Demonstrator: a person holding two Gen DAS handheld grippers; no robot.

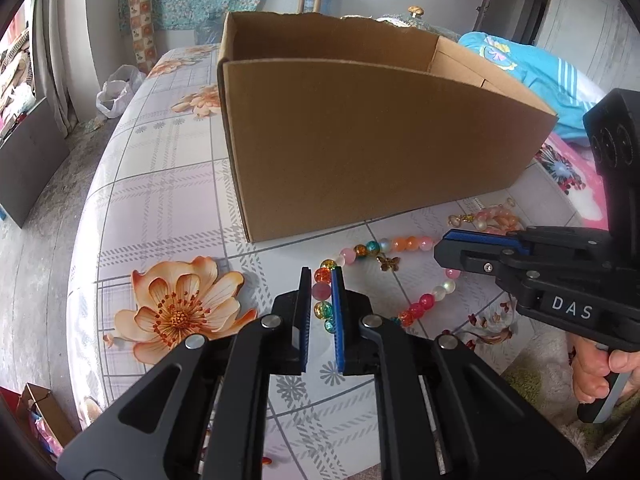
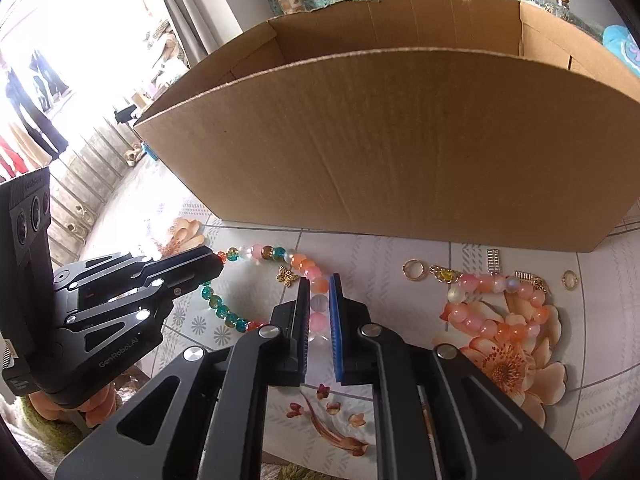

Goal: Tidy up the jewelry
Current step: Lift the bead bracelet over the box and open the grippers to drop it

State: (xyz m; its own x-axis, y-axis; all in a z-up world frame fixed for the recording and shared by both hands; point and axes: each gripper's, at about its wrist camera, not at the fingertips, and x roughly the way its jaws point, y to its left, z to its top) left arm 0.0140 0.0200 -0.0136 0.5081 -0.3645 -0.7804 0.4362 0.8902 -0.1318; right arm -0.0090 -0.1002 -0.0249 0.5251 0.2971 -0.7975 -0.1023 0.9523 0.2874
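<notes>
A table point(image 1: 168, 184) covered with a pale checked cloth printed with orange flowers fills the lower part of both views, and on it stands a large open-topped brown corrugated cardboard box point(image 1: 360, 136), its long near wall facing both cameras and its inside bare as far as the wrist views reach. Behind the box, the left wrist view shows a bright blue garment with white stripes point(image 1: 532, 76) lying at the far right. In front of the box, on the cloth, lies a long loop of round glass beads in pink, orange, teal and amber point(image 2: 256, 254), with a small gold butterfly charm point(image 2: 287, 276) hanging from it. The left gripper point(image 1: 321, 280), black with blue pads, is closed narrowly on the left side of this bead string, a pink bead showing between its pads; the right wrist view shows it from the side with its tip on the same stretch. The right gripper point(image 2: 319, 286) is likewise pinched on the string's right side, pink and orange beads caught between its pads, and a hand point(image 1: 600, 368) grips its handle at the edge of the left view. To the right, well apart from both grippers, a smaller bracelet of pink and peach beads point(image 2: 496, 304) rests on a printed flower. Near it lie a small gold ring point(image 2: 413, 270), a gold oval ring point(image 2: 569, 279) and two small ridged gold-coloured pieces point(image 2: 493, 260).
</notes>
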